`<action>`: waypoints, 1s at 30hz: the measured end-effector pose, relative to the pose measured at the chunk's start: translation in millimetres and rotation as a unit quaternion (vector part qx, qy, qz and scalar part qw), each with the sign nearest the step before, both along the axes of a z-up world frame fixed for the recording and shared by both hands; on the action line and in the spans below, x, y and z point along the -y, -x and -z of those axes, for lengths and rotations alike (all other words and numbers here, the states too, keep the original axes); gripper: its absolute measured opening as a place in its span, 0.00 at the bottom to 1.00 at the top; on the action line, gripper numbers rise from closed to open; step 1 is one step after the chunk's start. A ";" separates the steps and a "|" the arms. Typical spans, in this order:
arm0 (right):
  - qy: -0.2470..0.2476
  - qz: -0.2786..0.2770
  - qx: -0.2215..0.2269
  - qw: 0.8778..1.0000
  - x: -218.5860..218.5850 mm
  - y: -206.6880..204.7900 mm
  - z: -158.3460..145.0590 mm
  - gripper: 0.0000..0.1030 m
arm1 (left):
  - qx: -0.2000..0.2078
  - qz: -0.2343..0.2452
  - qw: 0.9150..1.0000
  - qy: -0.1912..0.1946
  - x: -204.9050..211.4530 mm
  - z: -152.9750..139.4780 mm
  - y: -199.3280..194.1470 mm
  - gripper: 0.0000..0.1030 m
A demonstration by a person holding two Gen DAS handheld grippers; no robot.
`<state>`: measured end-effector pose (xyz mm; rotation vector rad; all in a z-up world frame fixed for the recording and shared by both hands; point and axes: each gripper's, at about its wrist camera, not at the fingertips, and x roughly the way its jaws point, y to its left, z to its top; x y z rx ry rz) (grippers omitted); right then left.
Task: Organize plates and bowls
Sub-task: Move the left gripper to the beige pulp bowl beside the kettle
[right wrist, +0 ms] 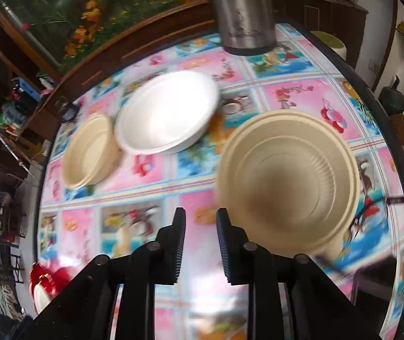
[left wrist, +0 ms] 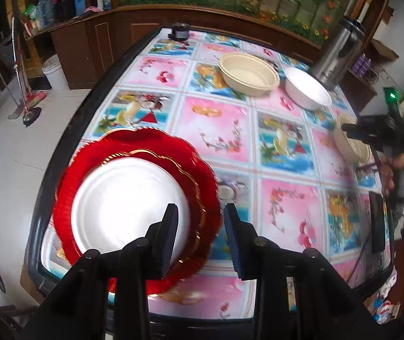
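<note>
In the left wrist view the left gripper (left wrist: 200, 223) hangs low in the frame with its jaws a little apart and nothing between them; its left finger overlaps the rim of a white plate (left wrist: 128, 201) that sits on top of a red scalloped plate (left wrist: 68, 195) at the lower left, so the plate stack looks already made. Up the flower-patterned tablecloth (left wrist: 216, 130), at the upper right, a beige bowl (left wrist: 248, 73) and a white bowl (left wrist: 306, 92) stand just beside each other in front of a steel thermos (left wrist: 338, 53), and another beige bowl (left wrist: 352, 141) lies at the right edge under the right gripper. In the right wrist view the right gripper (right wrist: 200, 226) also stands slightly parted and empty, over bare cloth at lower centre, with a stack of beige bowls (right wrist: 289, 181) just to its right, the white bowl (right wrist: 167, 113) at upper centre and a smaller beige bowl (right wrist: 91, 153) touching it at the left. The step in hand seems to be gathering the bowls. The next move likely calls for wider jaws, then a pinch on one bowl's rim and a lift clear of its neighbour to nest it into the stack.
</note>
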<state>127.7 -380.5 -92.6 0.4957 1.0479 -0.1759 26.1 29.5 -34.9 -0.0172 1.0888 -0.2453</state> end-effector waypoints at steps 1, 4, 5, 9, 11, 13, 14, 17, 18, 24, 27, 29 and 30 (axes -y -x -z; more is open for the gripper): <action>0.002 0.000 -0.007 1.000 2.5 -3.8 4.1 0.24 | -0.001 0.000 1.000 -0.001 2.1 0.8 2.0 0.31; -0.001 -0.011 -0.024 1.000 6.6 -14.2 18.0 0.24 | -0.009 0.003 1.000 -0.007 9.5 5.1 6.6 0.31; 0.000 -0.012 -0.028 1.000 8.5 -14.1 21.1 0.24 | -0.010 0.002 1.000 -0.007 10.7 5.5 8.0 0.31; -0.015 -0.042 -0.029 0.999 8.4 -18.2 32.5 0.24 | -0.016 -0.001 1.000 -0.012 16.0 7.7 9.4 0.31; -0.029 -0.059 -0.030 0.997 4.5 -16.7 33.9 0.24 | -0.014 -0.003 1.000 -0.013 17.4 6.9 10.2 0.32; -0.043 -0.079 -0.034 0.995 -2.0 -12.6 32.7 0.24 | -0.013 -0.004 1.000 -0.011 18.8 6.3 10.1 0.32; -0.047 -0.089 -0.037 0.994 -6.0 -9.1 31.8 0.24 | -0.014 -0.005 1.000 -0.010 19.5 6.7 9.8 0.32; -0.059 -0.124 -0.047 0.989 -21.7 6.7 29.9 0.25 | -0.016 -0.005 1.000 -0.007 24.0 7.9 7.5 0.32; -0.066 -0.137 -0.051 0.987 -28.4 12.7 30.2 0.25 | -0.015 -0.004 1.000 -0.007 26.7 8.1 6.6 0.32; -0.080 -0.217 -0.074 0.970 -75.3 57.4 32.4 0.26 | -0.014 0.019 1.000 -0.003 48.6 8.2 4.1 0.32; -0.094 -0.254 -0.091 0.958 -99.3 84.9 35.5 0.26 | -0.016 0.030 0.999 0.001 59.1 10.3 3.5 0.32; -0.101 -0.279 -0.098 0.950 -111.3 101.7 35.1 0.26 | -0.017 0.036 0.999 0.005 64.6 10.6 3.8 0.32; -0.103 -0.290 -0.096 0.947 -115.9 111.4 31.1 0.26 | -0.017 0.039 0.999 0.008 67.3 10.7 3.9 0.32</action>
